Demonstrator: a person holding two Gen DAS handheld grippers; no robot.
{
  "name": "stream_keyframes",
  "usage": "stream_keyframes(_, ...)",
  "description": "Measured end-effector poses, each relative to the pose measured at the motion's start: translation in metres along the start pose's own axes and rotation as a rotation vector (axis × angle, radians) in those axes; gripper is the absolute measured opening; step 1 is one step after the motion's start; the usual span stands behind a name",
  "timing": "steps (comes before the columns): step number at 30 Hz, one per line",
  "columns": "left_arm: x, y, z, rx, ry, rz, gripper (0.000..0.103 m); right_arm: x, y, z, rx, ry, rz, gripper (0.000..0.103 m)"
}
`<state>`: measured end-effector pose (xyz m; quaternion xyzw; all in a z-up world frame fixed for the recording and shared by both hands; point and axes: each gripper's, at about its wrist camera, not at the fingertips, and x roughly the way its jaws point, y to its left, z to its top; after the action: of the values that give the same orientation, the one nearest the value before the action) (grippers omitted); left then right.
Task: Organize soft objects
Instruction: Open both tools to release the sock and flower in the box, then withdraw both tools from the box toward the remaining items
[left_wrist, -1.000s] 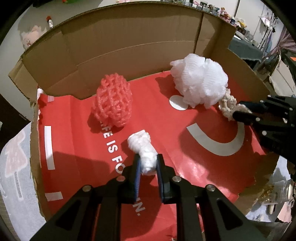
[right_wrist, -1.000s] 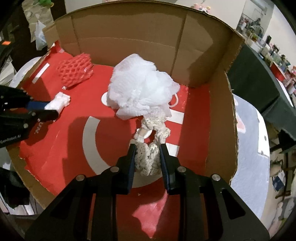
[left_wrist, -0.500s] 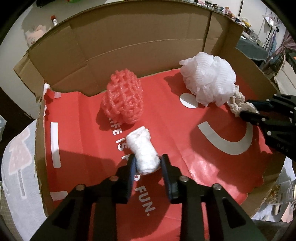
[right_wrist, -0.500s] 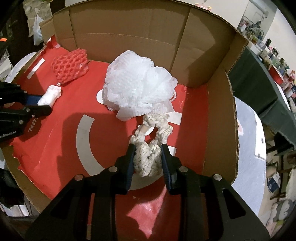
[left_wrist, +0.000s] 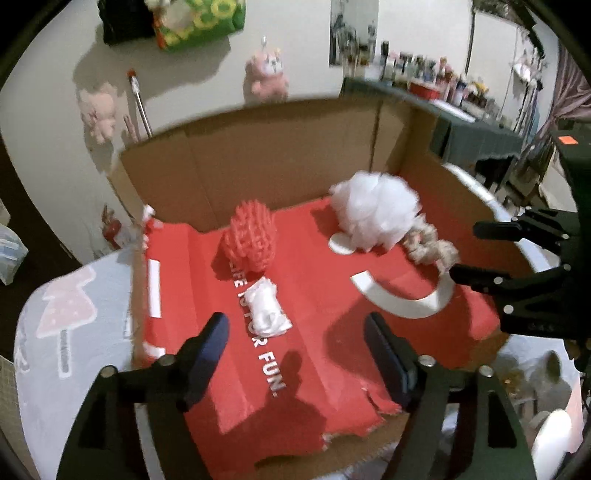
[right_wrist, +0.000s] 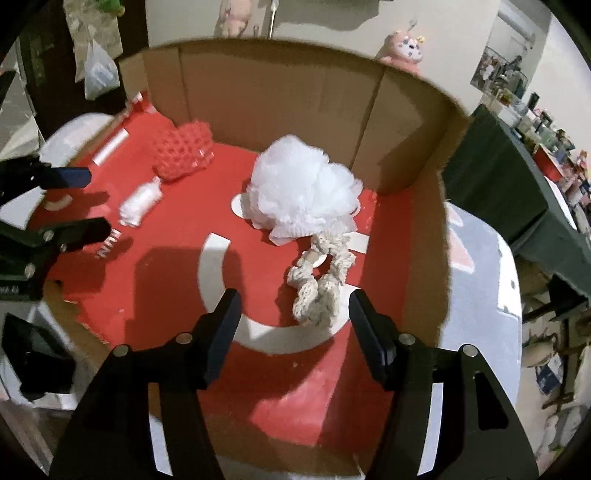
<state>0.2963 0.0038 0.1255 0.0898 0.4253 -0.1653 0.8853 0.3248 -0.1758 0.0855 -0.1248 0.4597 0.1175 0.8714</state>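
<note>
Red printed card lines the floor of the open cardboard box (left_wrist: 280, 155), and white lettering on it ends in "FUN." at lower centre of the left wrist view. Just above the spread left gripper (left_wrist: 295, 332), whose jaws have just been opening with nothing between them, lies the white foam roll (left_wrist: 267, 308), below the red mesh sleeve (left_wrist: 253, 236). At lower centre of the right wrist view, the right gripper (right_wrist: 293, 314) has also just been opening and stands apart from the knotted rope toy (right_wrist: 319, 284), which touches the white bath pouf (right_wrist: 303, 192).

Both views are taken from above, angled steeply down into the cardboard box (left_wrist: 280, 155) at close range. The red floor (right_wrist: 177, 280) and white mesh pouf (left_wrist: 376, 214) are shared, seen from opposite sides.
</note>
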Motion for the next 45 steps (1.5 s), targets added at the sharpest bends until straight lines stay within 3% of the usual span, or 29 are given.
stream_keyframes(3,-0.026,-0.009,-0.007,-0.001,-0.069,0.008,0.089,-0.025,0.001,-0.006,0.009,-0.052,-0.008,0.071)
stream_keyframes(8,-0.073,-0.019,-0.022,-0.019,-0.187,0.023,0.1,-0.073,0.008,-0.018,0.015,-0.143,-0.005,0.074)
stream_keyframes(16,-0.13,-0.038,-0.06,-0.07,-0.342,0.04,0.103,-0.151,0.027,-0.064,0.02,-0.321,-0.011,0.084)
stream_keyframes(18,-0.142,-0.044,-0.073,-0.084,-0.379,0.049,0.103,-0.165,0.033,-0.077,0.025,-0.364,-0.011,0.089)
stream_keyframes(25,-0.174,-0.073,-0.123,-0.085,-0.481,0.065,0.103,-0.199,0.053,-0.133,0.048,-0.487,-0.003,0.093)
stream_keyframes(32,-0.179,-0.092,-0.166,-0.112,-0.508,0.062,0.103,-0.195,0.071,-0.182,0.083,-0.52,-0.025,0.093)
stream_keyframes(36,-0.167,-0.095,-0.185,-0.131,-0.475,0.049,0.103,-0.185,0.078,-0.203,0.102,-0.511,-0.047,0.093)
stream_keyframes(45,-0.128,-0.09,-0.217,-0.157,-0.373,0.065,0.103,-0.138,0.087,-0.23,0.138,-0.426,-0.01,0.093)
